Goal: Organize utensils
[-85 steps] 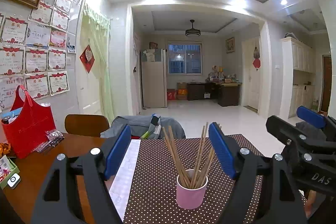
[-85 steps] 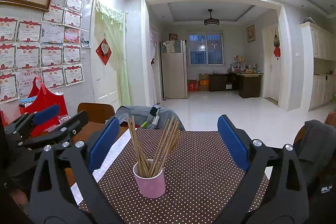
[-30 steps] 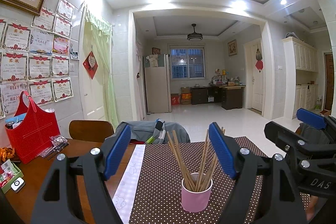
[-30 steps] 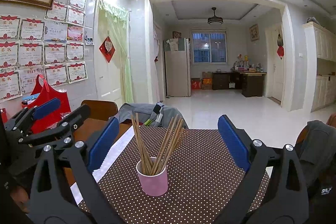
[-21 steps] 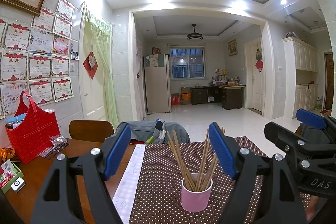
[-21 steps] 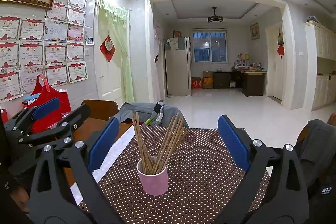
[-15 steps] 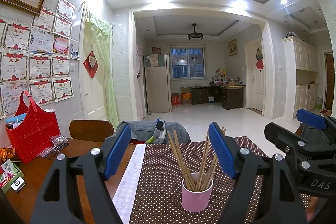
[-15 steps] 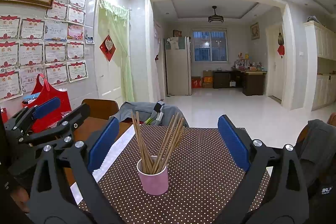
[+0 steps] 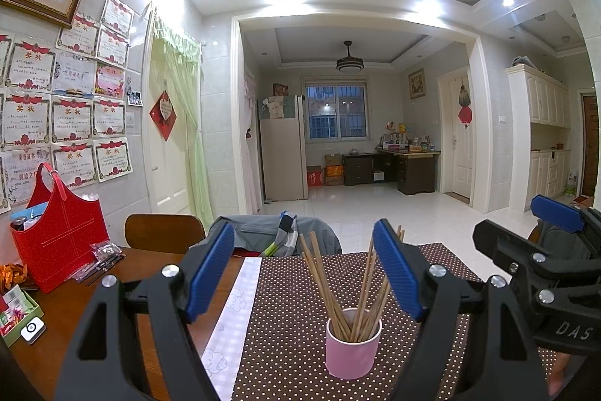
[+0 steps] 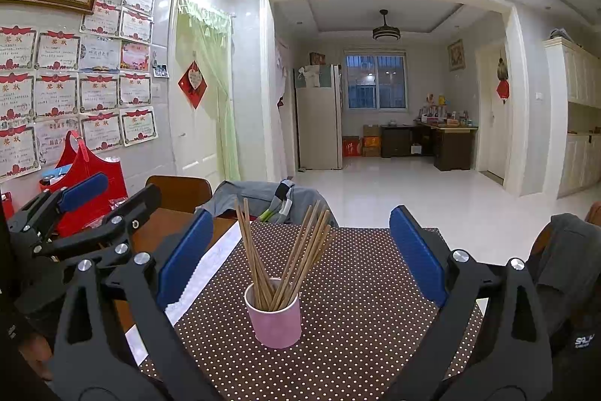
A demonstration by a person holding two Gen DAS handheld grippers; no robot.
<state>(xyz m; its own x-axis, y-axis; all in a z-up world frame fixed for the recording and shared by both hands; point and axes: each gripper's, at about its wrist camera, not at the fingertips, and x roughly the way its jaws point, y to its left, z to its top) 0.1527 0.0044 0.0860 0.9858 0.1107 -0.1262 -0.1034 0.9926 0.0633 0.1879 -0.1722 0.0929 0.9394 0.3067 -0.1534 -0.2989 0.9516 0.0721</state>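
Observation:
A pink cup [image 9: 353, 350] [image 10: 277, 320] stands upright on the brown dotted tablecloth [image 9: 285, 326] [image 10: 368, 307]. Several wooden chopsticks [image 9: 338, 288] [image 10: 285, 250] fan out of it. My left gripper [image 9: 304, 269] hangs open in front of the cup, nothing between its blue pads. My right gripper [image 10: 300, 250] is open too, nothing held, the cup between and beyond its fingers. Each gripper shows at the other view's edge: the right gripper [image 9: 541, 235] at the right, the left gripper [image 10: 82, 202] at the left.
A red bag [image 9: 60, 235] [image 10: 90, 171], small packets [image 9: 101, 258] and a green box [image 9: 17, 314] sit on the wooden table [image 9: 67, 322] at the left. Chairs with grey jackets [image 9: 270, 239] [image 10: 567, 258] stand at the far side and right.
Both views have shifted slightly since the earliest frames, so the cup sits a little further right in each. In the last second nothing visibly moves.

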